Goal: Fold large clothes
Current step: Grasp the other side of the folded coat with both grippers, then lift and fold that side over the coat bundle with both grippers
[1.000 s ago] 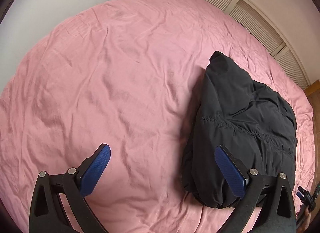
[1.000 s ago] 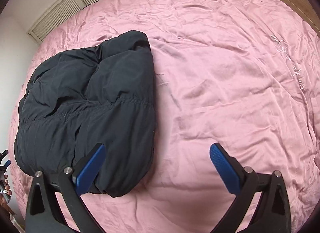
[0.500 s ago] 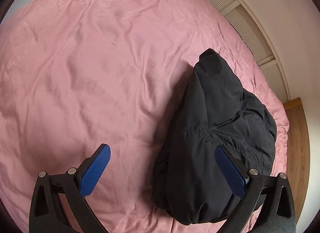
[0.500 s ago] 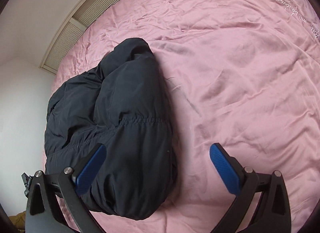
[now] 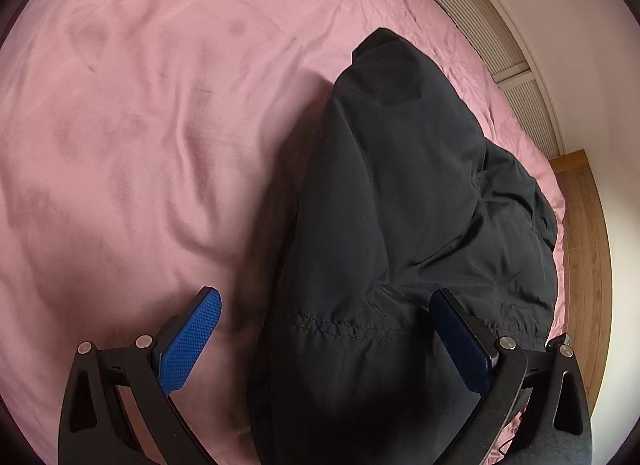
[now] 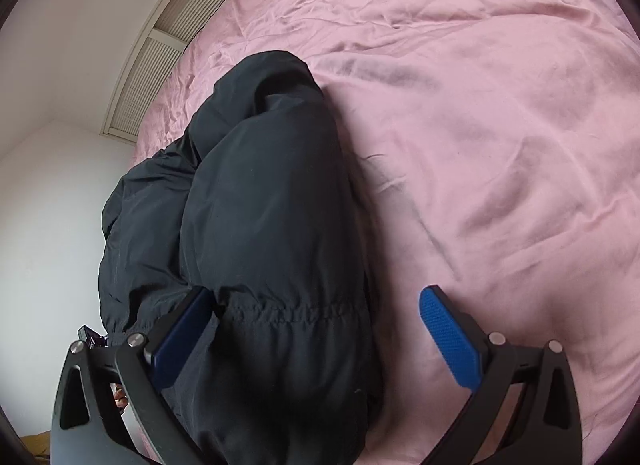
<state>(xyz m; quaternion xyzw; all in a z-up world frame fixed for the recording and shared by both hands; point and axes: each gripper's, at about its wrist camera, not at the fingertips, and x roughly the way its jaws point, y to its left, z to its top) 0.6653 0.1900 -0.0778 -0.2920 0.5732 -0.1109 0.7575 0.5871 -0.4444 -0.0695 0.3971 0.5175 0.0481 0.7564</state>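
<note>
So the jacket (image 5: 400, 225) was lying bundled up on the pink sheet (image 5: 140, 145), a dark puffy lump with a stitched gathered seam running across the near end. It sat close to the edge of the bed, on the side by the slatted panel (image 5: 500, 37) and the white wall (image 6: 48, 185). A strip of wood floor (image 5: 580, 233) showed past that edge in my left view.

My left gripper (image 5: 328, 341) was spread wide open, nothing pinched. The near end of the jacket filled most of the gap between the blue pads; the right-hand pad looked to be against the fabric, the other pad (image 5: 188, 345) was over bare sheet just beside it. Can't tell for sure if anything was actually pressing in.

My right gripper (image 6: 316, 341) was wide open too. One pad (image 6: 180, 341) looked tucked into a crease of the jacket near the seam, and the other one (image 6: 448, 337) hung over bare sheet, apart from the fabric. The jacket's near end sat between them, toward the tucked side.

The rest of the sheet was wrinkly and stretched away on the far side of the jacket.
</note>
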